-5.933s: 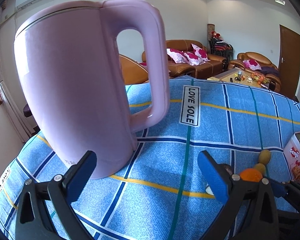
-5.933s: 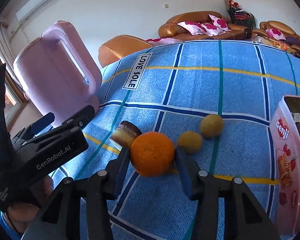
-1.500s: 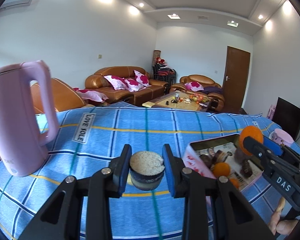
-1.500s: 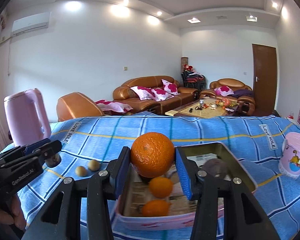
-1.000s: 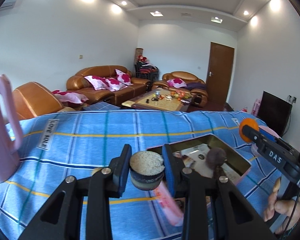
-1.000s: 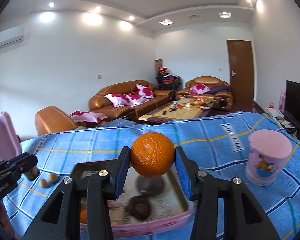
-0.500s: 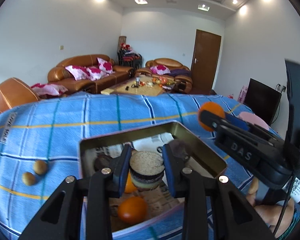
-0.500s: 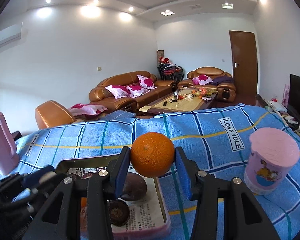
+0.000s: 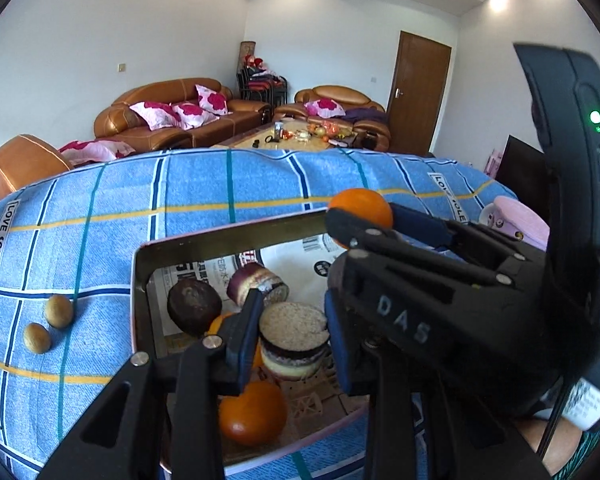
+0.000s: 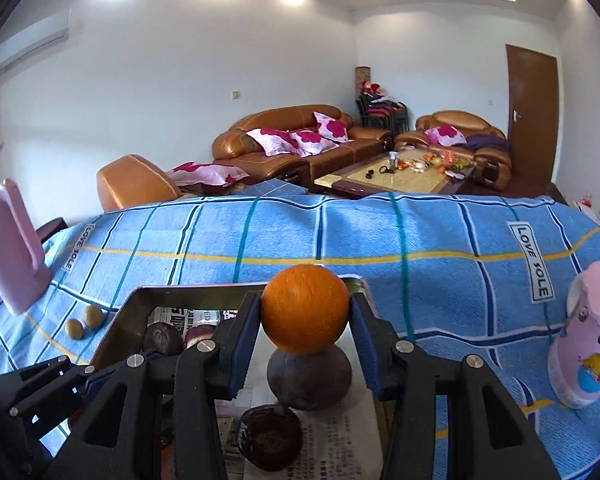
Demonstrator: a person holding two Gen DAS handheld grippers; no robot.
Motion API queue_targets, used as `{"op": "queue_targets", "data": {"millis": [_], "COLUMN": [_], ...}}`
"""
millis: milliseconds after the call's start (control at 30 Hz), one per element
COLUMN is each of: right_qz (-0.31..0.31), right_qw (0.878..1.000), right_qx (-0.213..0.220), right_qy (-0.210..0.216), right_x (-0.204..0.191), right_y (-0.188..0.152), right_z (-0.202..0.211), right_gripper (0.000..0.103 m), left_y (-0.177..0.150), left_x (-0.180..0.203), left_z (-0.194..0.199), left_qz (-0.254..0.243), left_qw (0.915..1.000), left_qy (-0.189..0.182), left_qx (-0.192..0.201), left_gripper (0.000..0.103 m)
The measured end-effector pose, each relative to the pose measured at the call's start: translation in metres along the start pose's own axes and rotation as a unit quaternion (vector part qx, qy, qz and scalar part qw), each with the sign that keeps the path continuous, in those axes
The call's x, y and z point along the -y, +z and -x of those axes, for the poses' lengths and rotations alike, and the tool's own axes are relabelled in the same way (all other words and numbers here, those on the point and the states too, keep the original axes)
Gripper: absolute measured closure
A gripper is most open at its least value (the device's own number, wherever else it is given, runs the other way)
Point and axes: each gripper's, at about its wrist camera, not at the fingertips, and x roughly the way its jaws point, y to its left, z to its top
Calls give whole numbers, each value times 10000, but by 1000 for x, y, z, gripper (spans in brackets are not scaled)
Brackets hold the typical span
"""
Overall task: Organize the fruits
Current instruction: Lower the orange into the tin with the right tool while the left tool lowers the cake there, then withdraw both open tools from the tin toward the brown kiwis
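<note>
My left gripper (image 9: 292, 342) is shut on a short purple sugarcane piece (image 9: 293, 344) and holds it over the open tin box (image 9: 236, 236) lined with newspaper. The box holds an orange (image 9: 252, 414), a dark round fruit (image 9: 194, 312) and another cane piece (image 9: 256, 282). My right gripper (image 10: 305, 314) is shut on an orange (image 10: 305, 308) above the box's far right part (image 10: 192, 291), over a dark purple fruit (image 10: 309, 376). The right gripper (image 9: 360, 216) also shows in the left wrist view with its orange (image 9: 364, 206).
Two small brown fruits (image 9: 48, 322) lie on the blue checked cloth (image 9: 220, 196) left of the box. A pink kettle (image 10: 10, 248) stands far left. A pink lidded cup (image 10: 588, 344) stands at the right. Sofas and a coffee table lie beyond.
Both grippers have come lower and closer over the box, each still holding its fruit. The right gripper now stands close beside the left one.
</note>
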Motion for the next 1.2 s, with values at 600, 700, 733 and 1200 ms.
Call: {"op": "queue_targets", "data": {"millis": [600,700,733,1200], "right_qz": [-524,-461,-455,-359], "right_qw": [9926,9941,9945,9832], "right_qx": [-247,-150,-79,1781], "right_qy": [1071,971,944,-185], "right_x": [6,2,2,0], "right_y": [-5,-5,-5,-10], "right_z": [-9,-4,0,62], "right_gripper": [54,54,54,22], "left_y": [2,1,1,6], "left_x": [-4,-5,-5,-32], "left_z": [-5,-1,3,48], "left_qz": [127,163,176,197], "left_qw": [9997,9995,9993,9830], "left_qy": [135,268,314,1321], "left_qx": [-134,-18,46,1257], "left_gripper": [64,43,32,0]}}
